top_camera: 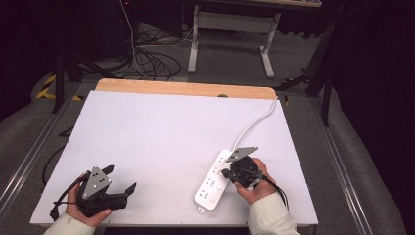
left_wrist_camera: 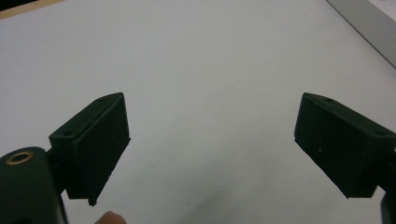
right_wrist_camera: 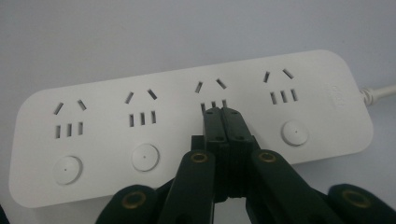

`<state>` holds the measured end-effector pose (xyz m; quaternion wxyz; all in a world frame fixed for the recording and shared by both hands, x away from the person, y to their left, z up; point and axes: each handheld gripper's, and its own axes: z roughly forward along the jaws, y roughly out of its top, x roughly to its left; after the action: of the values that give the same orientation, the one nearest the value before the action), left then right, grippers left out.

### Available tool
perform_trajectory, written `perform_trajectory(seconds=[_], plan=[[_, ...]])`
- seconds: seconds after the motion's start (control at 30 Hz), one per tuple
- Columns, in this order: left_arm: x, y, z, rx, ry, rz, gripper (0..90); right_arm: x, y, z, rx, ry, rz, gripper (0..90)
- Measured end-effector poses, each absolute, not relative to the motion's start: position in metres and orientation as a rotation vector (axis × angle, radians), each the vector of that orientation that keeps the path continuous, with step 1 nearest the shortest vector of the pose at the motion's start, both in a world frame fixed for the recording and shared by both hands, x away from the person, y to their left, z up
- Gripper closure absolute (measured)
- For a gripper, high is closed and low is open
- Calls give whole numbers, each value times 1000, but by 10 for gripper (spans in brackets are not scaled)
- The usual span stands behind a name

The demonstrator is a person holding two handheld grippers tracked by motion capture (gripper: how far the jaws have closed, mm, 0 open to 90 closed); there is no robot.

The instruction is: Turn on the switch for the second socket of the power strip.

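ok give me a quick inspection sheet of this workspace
surface: white board on a wooden table, bare apart from the job's thing
job's things: white power strip with four socket groups and four round buttons, lying flat near the right hand
clutter: nothing seen
grippers: left gripper jaws wide open, nothing between them; right gripper jaws shut, tips over the third socket group
cables: strip's white cord runs to the far edge
surroundings: dark floor, loose cables, table legs

White table top [top_camera: 147, 142], floor cables [top_camera: 147, 58] beyond
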<state>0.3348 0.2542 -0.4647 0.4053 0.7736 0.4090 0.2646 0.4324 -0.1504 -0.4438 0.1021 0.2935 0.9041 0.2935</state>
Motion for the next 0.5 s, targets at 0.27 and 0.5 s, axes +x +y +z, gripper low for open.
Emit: perform_trajectory(seconds=[0.27,0.5], plan=[[335,254,-465,1955,1030,668,110,432,-150,-444,878,2667,863,900],[335,254,-465,1955,1029,668,110,433,-150,-445,885,2664,852,900]])
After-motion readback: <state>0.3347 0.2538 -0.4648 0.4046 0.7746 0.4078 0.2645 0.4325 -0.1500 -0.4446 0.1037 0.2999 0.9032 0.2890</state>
